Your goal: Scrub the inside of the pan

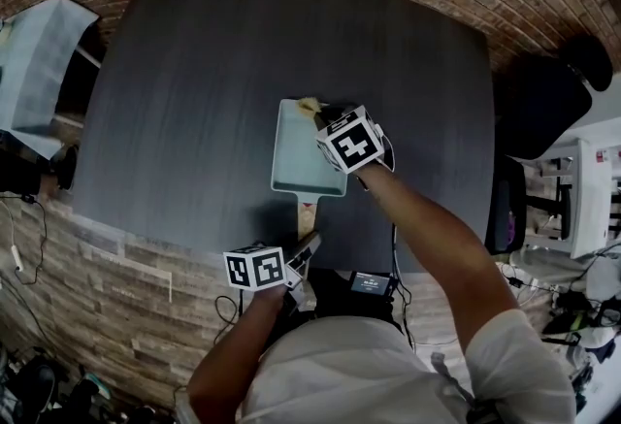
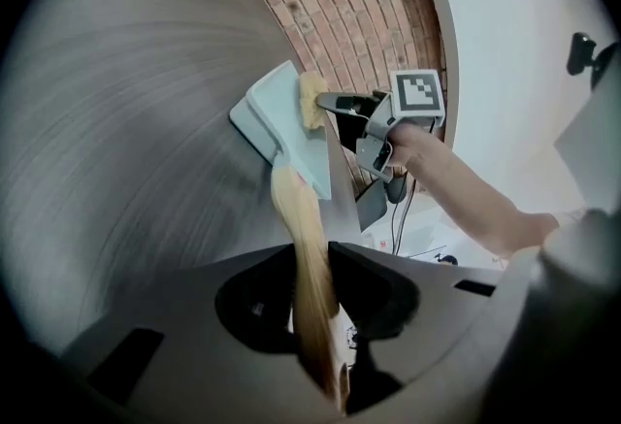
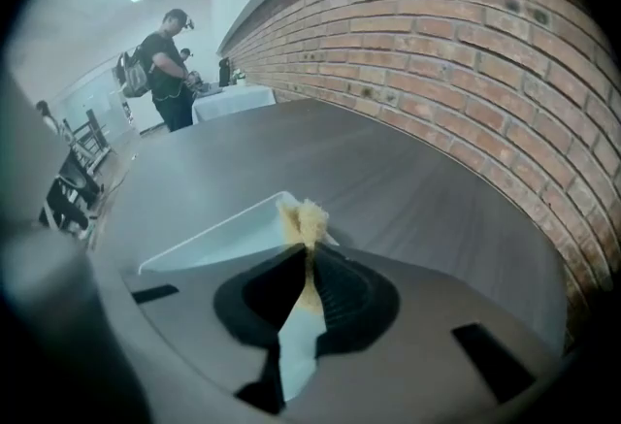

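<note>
Two marker cubes [image 1: 254, 268]; left gripper [image 2: 312, 315] holds pan handle [image 2: 296, 218], right gripper [image 3: 306, 286] sponge [image 3: 303, 216].

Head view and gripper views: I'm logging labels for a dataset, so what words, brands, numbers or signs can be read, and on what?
No text can be read.
Left gripper and right gripper: black-and-white square markers only, no letters.
Small black device, low centre in the head view: pale print, too small to read.
White furniture at right: red tag, blurred.

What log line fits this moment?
left gripper: shut on wooden pan handle; right gripper: shut on yellow sponge; sponge: far end of pale green rectangular pan
</note>
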`<state>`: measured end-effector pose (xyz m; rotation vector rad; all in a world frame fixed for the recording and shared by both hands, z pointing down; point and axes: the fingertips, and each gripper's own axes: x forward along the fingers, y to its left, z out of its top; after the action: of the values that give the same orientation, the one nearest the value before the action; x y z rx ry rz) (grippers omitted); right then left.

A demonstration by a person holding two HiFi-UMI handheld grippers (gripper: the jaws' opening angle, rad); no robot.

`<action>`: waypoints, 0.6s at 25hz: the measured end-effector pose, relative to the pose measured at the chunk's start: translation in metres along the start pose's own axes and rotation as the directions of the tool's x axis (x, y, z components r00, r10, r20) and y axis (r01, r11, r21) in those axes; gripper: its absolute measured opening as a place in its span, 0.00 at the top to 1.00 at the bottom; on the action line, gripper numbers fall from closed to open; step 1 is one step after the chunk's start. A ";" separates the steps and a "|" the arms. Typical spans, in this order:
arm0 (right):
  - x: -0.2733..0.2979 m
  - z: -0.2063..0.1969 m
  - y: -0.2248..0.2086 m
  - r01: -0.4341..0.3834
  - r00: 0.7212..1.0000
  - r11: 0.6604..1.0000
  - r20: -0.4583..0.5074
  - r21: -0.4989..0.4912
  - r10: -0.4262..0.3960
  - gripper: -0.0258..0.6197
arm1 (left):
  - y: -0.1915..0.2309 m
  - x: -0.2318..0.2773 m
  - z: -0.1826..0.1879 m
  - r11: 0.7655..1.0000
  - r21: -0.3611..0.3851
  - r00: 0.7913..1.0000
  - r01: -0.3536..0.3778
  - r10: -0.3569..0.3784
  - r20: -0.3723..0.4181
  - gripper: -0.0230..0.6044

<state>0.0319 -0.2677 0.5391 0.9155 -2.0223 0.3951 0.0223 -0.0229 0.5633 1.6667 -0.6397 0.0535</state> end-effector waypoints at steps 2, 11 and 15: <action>0.008 0.000 0.009 0.002 0.999 0.998 -0.033 -0.055 -0.004 0.91 | 0.000 0.000 -0.001 0.999 0.033 1.000 -0.015 0.015 -0.017 0.82; 0.029 0.009 0.031 0.016 0.995 0.982 -0.096 -0.186 -0.035 0.91 | 0.001 0.003 -0.003 0.988 0.148 0.993 -0.043 0.060 -0.107 0.80; 0.026 0.002 0.049 -0.051 0.994 0.974 -0.109 -0.223 0.027 0.91 | 0.001 0.002 -0.004 0.985 0.171 0.991 -0.037 0.059 -0.124 0.80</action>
<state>-0.0142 -0.2468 0.5619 0.7012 -1.9442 0.2244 0.0253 -0.0201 0.5659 1.7942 -0.5900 0.2543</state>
